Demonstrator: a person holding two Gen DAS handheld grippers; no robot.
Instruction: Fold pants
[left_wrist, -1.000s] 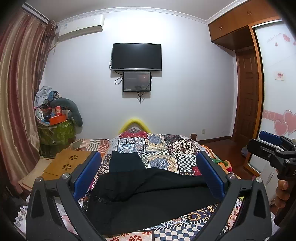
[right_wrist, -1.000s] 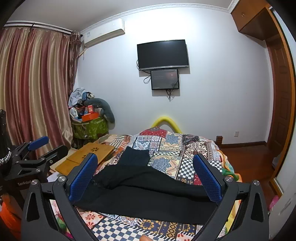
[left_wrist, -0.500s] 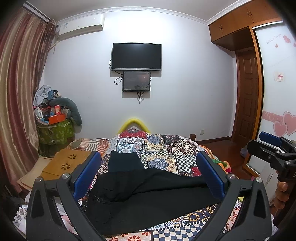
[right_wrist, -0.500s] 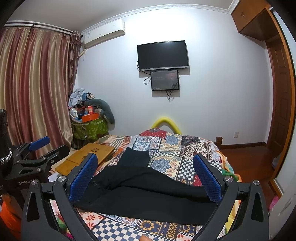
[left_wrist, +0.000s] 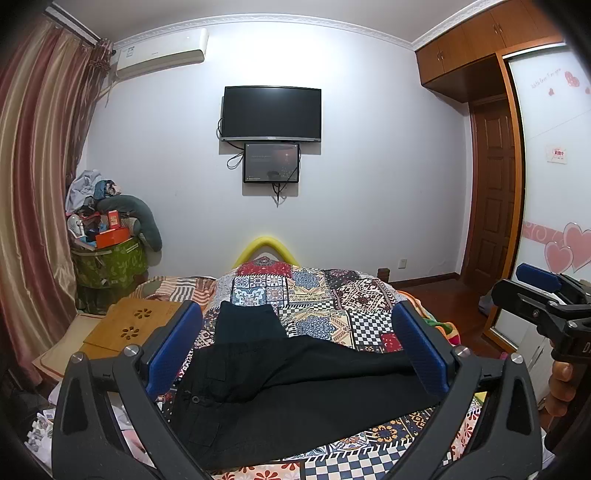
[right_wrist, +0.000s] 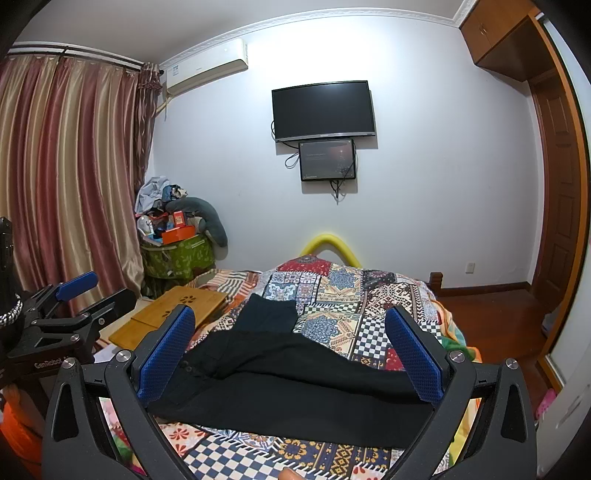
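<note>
Black pants (left_wrist: 295, 384) lie spread across the patchwork bedspread (left_wrist: 325, 302), waist at the left, legs running right; they also show in the right wrist view (right_wrist: 295, 384). A smaller black folded garment (left_wrist: 247, 325) lies behind them. My left gripper (left_wrist: 295, 354) is open and empty, held above the near edge of the bed over the pants. My right gripper (right_wrist: 291, 354) is open and empty, also above the pants. Each gripper shows at the edge of the other's view: the right one (left_wrist: 543, 295), the left one (right_wrist: 70, 306).
A wooden lap desk (left_wrist: 129, 325) lies left of the bed. A green bin piled with clutter (left_wrist: 107, 258) stands by the curtain (left_wrist: 33, 206). A wardrobe (left_wrist: 550, 184) and a door (left_wrist: 491, 184) are at the right. A TV (left_wrist: 271, 113) hangs on the far wall.
Both views have shifted very slightly; the grippers stay open and the pants have not moved.
</note>
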